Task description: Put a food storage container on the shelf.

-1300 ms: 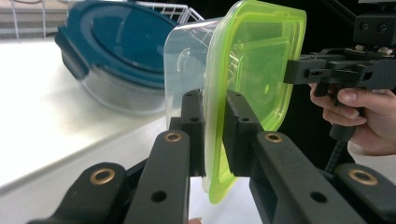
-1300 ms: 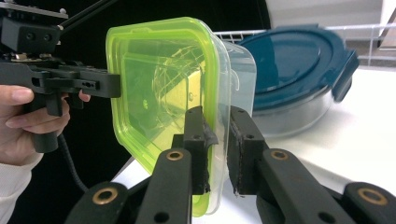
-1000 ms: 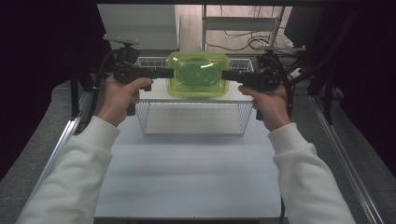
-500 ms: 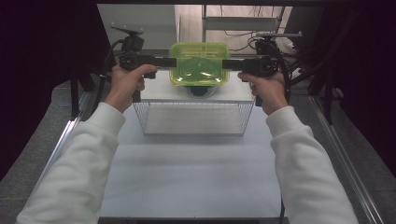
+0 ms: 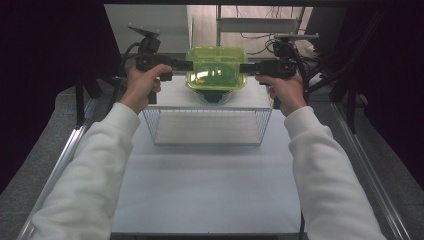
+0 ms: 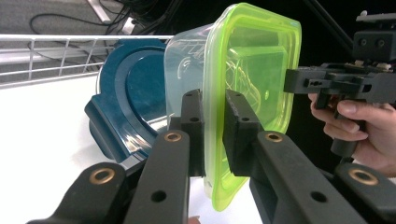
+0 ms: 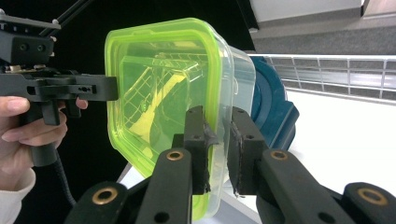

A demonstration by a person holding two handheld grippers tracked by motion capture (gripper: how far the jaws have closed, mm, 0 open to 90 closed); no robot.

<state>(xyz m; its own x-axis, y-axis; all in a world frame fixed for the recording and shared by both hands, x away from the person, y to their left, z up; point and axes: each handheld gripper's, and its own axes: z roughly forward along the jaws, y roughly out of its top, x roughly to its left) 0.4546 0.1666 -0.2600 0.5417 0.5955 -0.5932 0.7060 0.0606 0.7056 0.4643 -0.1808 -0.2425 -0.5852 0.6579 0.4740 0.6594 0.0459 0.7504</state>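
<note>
A clear plastic box with a yellow-green lid (image 5: 216,67) hangs in the air between my two grippers, over the far end of a wire basket (image 5: 207,142). My left gripper (image 5: 188,65) is shut on the lid's left rim; in the left gripper view its jaws (image 6: 212,100) pinch the rim of the box (image 6: 254,79). Opposite it, my right gripper (image 5: 244,67) is shut on the right rim, with its jaws (image 7: 217,116) clamped on the box's edge (image 7: 159,88). Right under the box, a dark blue dish (image 5: 215,95) rests inside the basket.
The basket's wire wall (image 6: 70,51) runs behind the dark blue dish (image 6: 133,100). The white tabletop (image 5: 210,190) stretches in front of the basket. Metal rails (image 5: 60,160) edge the table on both sides, and cables lie beyond its far end.
Both hands have carried the box away from the person, from the basket's middle to above the blue dish at its far end. The grip on both rims is unchanged.
</note>
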